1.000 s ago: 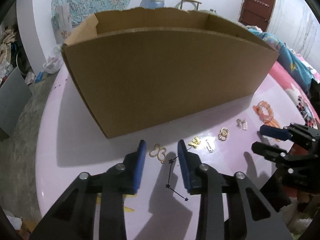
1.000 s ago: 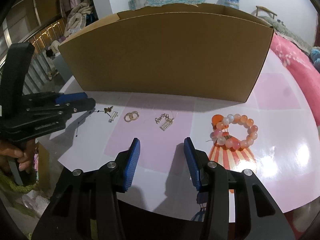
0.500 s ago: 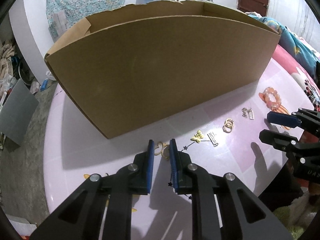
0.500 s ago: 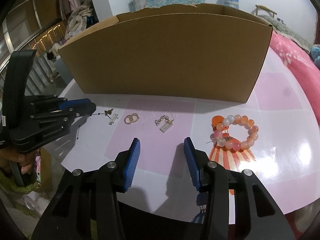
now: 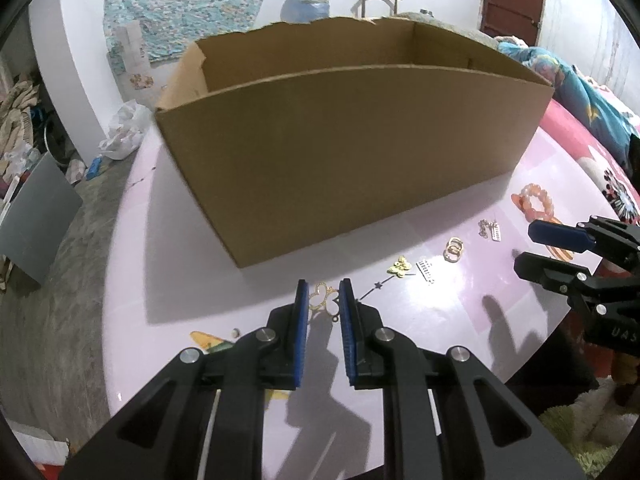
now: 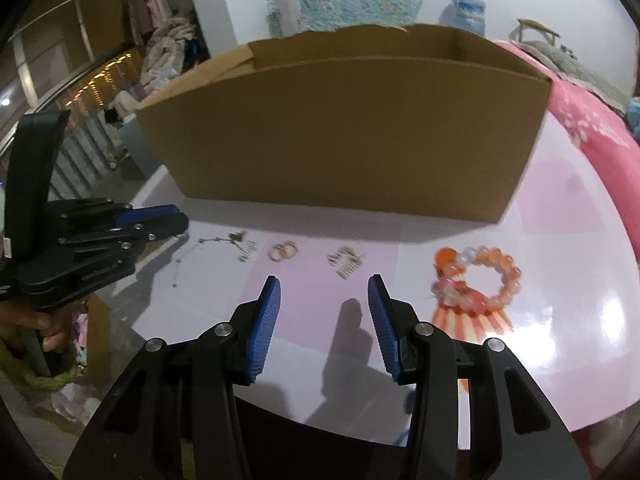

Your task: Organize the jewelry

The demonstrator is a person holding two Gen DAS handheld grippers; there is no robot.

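Note:
My left gripper [image 5: 324, 300] is shut on a gold open-work butterfly pendant [image 5: 321, 291], which spans the narrow gap between its blue pads just in front of the cardboard box [image 5: 352, 152]. Along the pink table to the right lie a small gold butterfly on a star chain [image 5: 399, 266], joined gold rings [image 5: 453, 249], silver earrings with a tag [image 5: 491, 230] and an orange bead bracelet [image 5: 536, 202]. My right gripper [image 6: 324, 292] hovers open over the table with nothing between its pads, short of the rings [image 6: 283, 251] and earrings [image 6: 346, 262]. The bracelet [image 6: 478, 280] lies to its right.
The open box [image 6: 344, 132] fills the back of the round table [image 5: 200, 280]. The left gripper [image 6: 176, 220] and the hand holding it sit at the table's left edge in the right wrist view. A pink bedspread [image 6: 592, 132] lies to the right; clutter sits on the floor to the left.
The left jaws closed from wide apart onto the gold pendant, and the left view now looks over the box's front wall into it. The right gripper kept still.

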